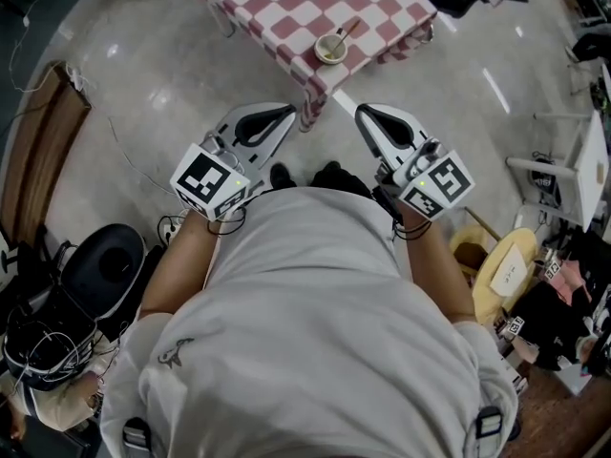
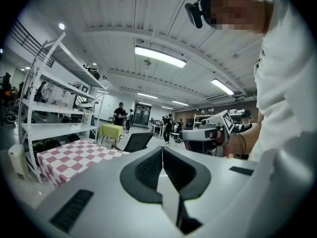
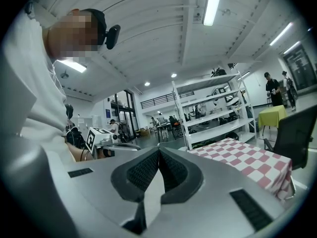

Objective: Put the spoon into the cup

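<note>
A pale cup [image 1: 330, 50] stands near the corner of the table with the red-and-white checked cloth [image 1: 286, 8]. A spoon [image 1: 347, 31] leans in the cup, its handle sticking out to the upper right. My left gripper [image 1: 288, 112] and right gripper [image 1: 364, 112] are held side by side in front of my chest, short of the table's corner and apart from the cup. Both are shut with nothing between the jaws, as the left gripper view [image 2: 162, 148] and the right gripper view [image 3: 159, 149] show. Each gripper view catches the other gripper and the checked cloth [image 2: 74, 155], but neither shows the cup.
A black round seat [image 1: 110, 265] and cables lie on the floor at the lower left, next to a wooden panel [image 1: 38, 146]. A yellow round stool [image 1: 506, 267] and clutter sit at the right. White shelving [image 3: 218, 113] stands behind the table, with people far off.
</note>
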Motion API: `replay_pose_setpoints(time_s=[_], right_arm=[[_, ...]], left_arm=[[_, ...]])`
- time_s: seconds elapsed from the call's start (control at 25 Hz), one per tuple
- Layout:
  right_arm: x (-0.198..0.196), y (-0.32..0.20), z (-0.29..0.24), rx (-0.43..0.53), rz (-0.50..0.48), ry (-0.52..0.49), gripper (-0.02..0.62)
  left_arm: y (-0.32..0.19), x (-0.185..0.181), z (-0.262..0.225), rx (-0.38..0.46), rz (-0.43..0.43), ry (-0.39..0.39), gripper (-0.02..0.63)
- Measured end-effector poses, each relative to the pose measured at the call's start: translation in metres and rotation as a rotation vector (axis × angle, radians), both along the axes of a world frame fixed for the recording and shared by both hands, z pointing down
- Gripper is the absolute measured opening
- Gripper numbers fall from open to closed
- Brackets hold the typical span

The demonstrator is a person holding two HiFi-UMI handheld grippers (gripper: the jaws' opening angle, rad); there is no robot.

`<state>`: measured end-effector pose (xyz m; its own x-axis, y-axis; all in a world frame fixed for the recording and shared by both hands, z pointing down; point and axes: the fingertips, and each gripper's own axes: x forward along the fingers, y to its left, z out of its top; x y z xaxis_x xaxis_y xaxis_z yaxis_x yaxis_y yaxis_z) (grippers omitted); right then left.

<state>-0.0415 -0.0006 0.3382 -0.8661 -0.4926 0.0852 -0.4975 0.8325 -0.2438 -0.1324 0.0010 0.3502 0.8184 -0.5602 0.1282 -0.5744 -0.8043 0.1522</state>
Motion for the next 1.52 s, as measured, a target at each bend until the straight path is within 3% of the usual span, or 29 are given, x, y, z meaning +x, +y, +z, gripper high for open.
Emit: replay_pose_setpoints(time_s=[0.36, 0.84, 1.52], right_arm=[[0.033, 0.026, -0.006, 0.038, -0.005, -0.001, 0.032], [0.115, 0.074, 0.016, 0.013, -0.046, 0.014, 0.032], [0.178, 0.152, 0.043, -0.021, -0.167, -0.003, 0.032]], left_arm=[[0.024, 0.031, -0.008, 0.031, -0.002, 0.0, 0.014], [0.067, 0.131, 0.006, 0.006, 0.004, -0.029, 0.014], [0.153, 0.185, 0.028, -0.039, -0.172, -0.045, 0.014]])
